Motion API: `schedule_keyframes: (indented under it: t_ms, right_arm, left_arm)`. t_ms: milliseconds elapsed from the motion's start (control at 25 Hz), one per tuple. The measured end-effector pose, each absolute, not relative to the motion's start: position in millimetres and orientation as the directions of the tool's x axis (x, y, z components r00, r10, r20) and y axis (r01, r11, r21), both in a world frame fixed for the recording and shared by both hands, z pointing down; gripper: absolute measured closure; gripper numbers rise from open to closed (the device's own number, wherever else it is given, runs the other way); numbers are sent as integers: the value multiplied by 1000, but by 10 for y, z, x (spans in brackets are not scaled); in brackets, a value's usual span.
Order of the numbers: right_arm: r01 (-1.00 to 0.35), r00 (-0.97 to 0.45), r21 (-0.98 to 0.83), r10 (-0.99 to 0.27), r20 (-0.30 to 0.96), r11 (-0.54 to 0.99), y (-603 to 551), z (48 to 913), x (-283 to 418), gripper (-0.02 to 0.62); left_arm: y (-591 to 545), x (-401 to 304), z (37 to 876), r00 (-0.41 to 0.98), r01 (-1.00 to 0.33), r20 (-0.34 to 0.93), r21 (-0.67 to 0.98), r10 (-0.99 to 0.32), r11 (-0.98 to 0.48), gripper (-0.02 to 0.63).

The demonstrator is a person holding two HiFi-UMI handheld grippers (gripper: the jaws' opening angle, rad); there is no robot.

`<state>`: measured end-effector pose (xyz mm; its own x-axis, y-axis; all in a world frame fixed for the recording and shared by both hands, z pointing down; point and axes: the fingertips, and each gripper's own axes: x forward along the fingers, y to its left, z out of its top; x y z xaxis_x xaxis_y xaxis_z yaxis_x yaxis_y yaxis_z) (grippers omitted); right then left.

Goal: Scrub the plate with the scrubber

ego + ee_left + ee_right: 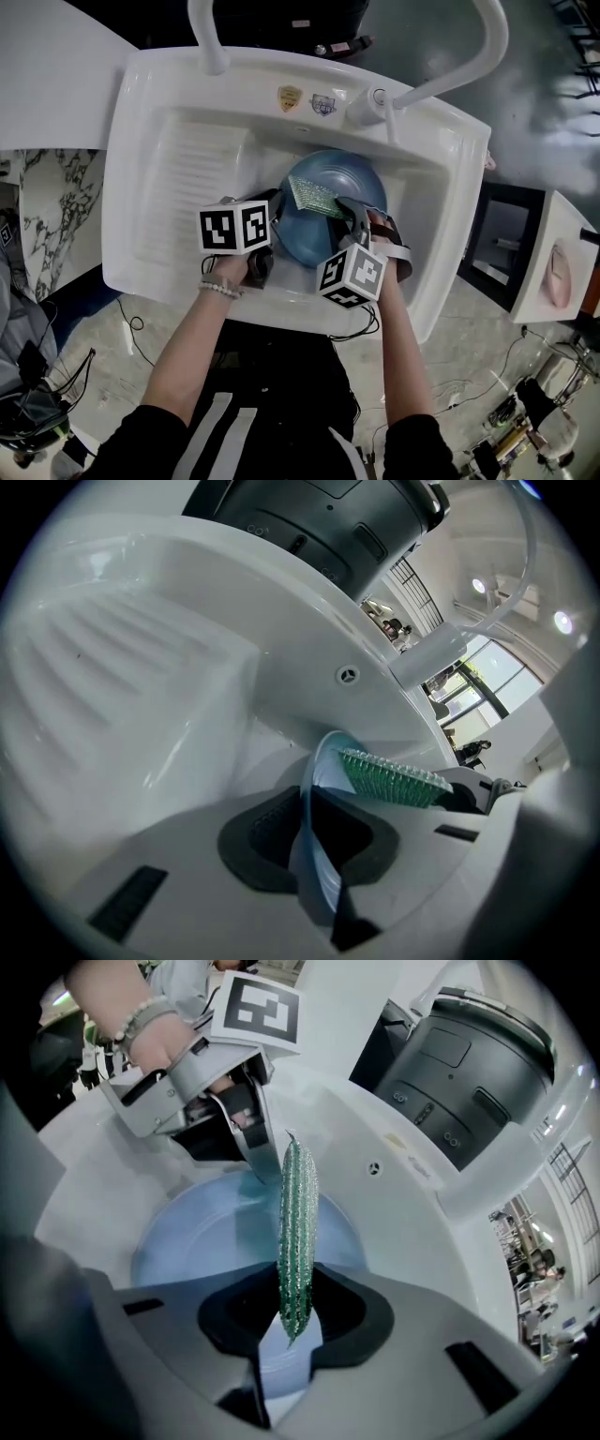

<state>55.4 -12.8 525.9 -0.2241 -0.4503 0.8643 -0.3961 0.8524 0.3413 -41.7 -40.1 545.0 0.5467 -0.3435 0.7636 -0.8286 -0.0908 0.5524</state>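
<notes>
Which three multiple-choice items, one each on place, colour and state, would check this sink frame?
1. Where is the plate?
A. in the sink basin
B. on the ribbed drainboard
C. on the marble counter

2. What colour is the scrubber?
A. yellow
B. green
C. red

3. What is the left gripper doing?
A. standing open above the plate
B. shut on the plate's rim
C. shut on the scrubber

Answers:
1 A: the head view shows the blue plate inside the white basin.
2 B: both gripper views show the scrubber as green.
3 B: the left gripper view shows the plate's rim clamped between its jaws, while the scrubber sits in the right gripper.
</notes>
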Motion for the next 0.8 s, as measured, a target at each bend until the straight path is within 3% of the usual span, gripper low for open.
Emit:
schedule_keyframes:
  t_ms: [360,800]
  right_arm:
    - [-246,-27,505,-526,850,827,-478,5449,953,503]
    - [-275,73,475,-474,878,836,-408,5628,1161,503]
  left_arm:
    - [-405,-418,5451,544,-831,764,548,-347,-95,575]
    - [-433,-422,5411,549,-826,753,555,-362,-98,574]
